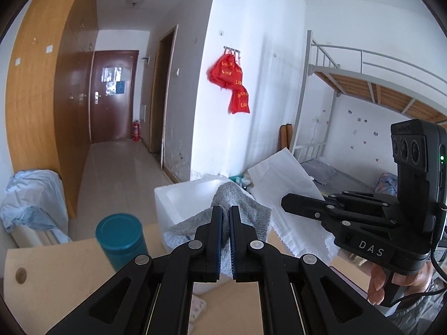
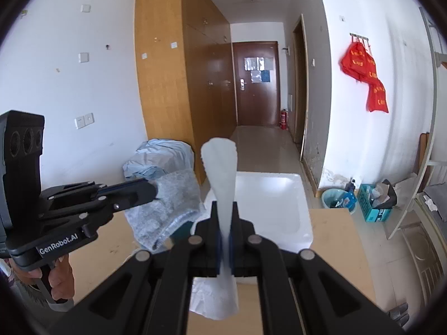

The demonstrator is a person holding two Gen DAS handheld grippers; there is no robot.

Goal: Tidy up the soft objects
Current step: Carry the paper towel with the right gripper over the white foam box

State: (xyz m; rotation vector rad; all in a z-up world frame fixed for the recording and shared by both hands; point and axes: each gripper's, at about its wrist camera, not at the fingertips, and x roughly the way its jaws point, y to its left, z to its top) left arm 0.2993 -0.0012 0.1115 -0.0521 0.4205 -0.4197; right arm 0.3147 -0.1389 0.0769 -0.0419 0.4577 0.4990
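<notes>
Left tongs (image 1: 225,217) clamped on grey wrap (image 1: 245,209); right tongs (image 2: 225,217) clamped on white sheet (image 2: 222,173). Both carried above worktop (image 1: 69,265); white box (image 2: 276,203) apparently empty, so stowing remains.

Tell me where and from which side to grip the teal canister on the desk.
Grip the teal canister across its round side wall below the lid, coming in level from the desk's near edge. It stands upright, and the white foam box behind it probably blocks that side.
</notes>
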